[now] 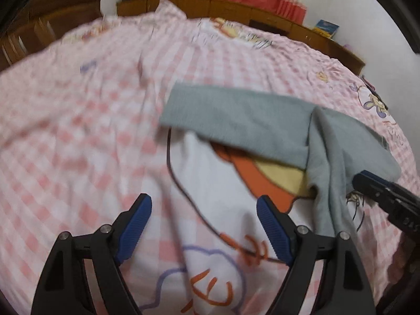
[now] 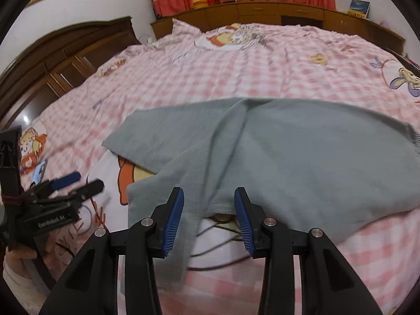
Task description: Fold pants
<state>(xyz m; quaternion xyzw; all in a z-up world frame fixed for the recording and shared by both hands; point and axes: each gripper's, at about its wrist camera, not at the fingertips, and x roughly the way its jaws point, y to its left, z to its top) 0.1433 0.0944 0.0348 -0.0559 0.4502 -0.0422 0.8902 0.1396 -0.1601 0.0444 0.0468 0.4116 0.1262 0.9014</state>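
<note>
Pink checkered bedspread [image 2: 236, 84] with grey pants [image 2: 302, 152] spread across it, both my claws gaping and empty, left gripper [image 1: 203, 225] off beside them, right gripper [image 2: 208, 215] at the near edge, so I reckon grabbing comes next.

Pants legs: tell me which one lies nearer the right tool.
The near leg, running between the right tool's open fingers; the other leg stretches farther up the bed.
</note>
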